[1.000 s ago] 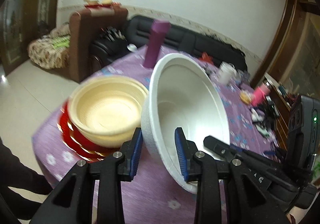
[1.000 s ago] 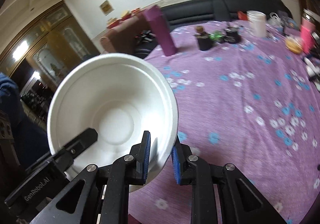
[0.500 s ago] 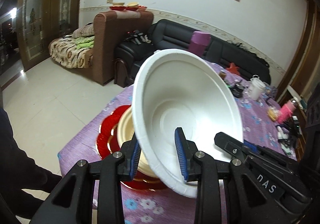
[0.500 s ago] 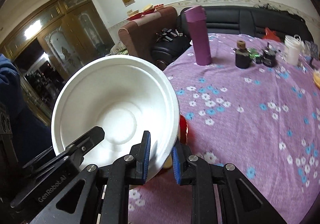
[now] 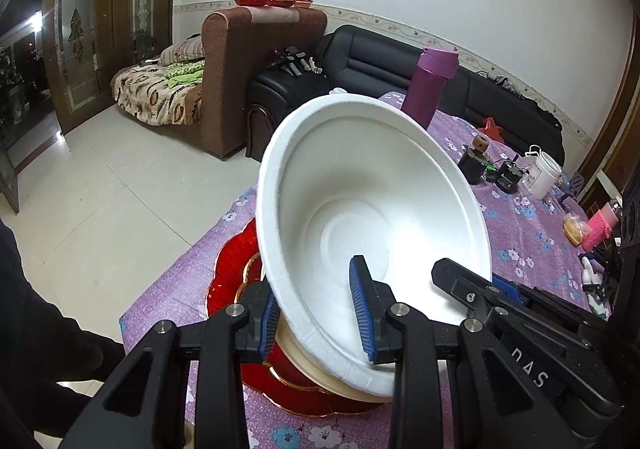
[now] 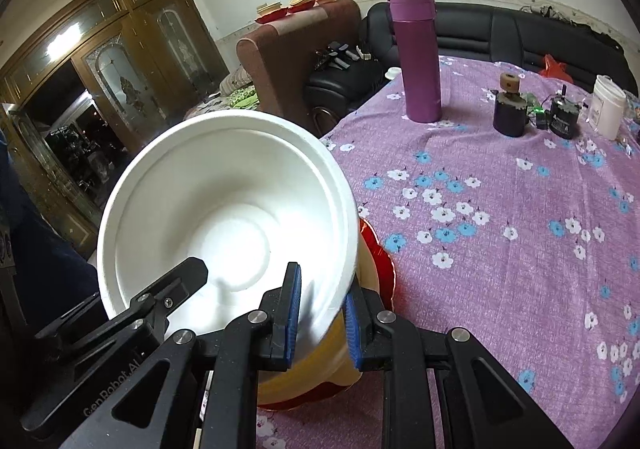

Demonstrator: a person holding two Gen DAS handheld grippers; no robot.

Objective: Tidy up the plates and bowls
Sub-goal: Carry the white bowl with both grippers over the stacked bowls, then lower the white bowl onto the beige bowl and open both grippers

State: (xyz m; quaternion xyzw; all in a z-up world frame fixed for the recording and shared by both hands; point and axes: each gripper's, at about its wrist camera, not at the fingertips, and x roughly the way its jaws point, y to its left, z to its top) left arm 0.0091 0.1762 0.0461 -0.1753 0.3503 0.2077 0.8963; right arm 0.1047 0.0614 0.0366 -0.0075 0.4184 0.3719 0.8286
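A large white bowl (image 5: 360,189) (image 6: 224,189) hangs tilted, held at its rim from both sides. My left gripper (image 5: 316,319) is shut on its near left rim, one blue pad inside and one outside. My right gripper (image 6: 322,315) is shut on the opposite rim; its fingers (image 5: 480,289) show in the left wrist view. Directly below sits a cream bowl (image 5: 304,365) (image 6: 320,361) on a stack of red plates (image 5: 236,265) (image 6: 380,253), near the table corner. The white bowl hides most of the cream one; whether they touch I cannot tell.
The table wears a purple flowered cloth (image 6: 500,209). A tall purple flask (image 6: 418,57), dark jars (image 6: 508,109) and a white tub (image 6: 608,105) stand at the far side. A person in dark clothes (image 5: 24,309) stands at the left, by the table corner.
Both grippers have carried the white bowl sideways to above the cream bowl and red plates. The cream bowl, in full sight at first, now lies mostly hidden under it.
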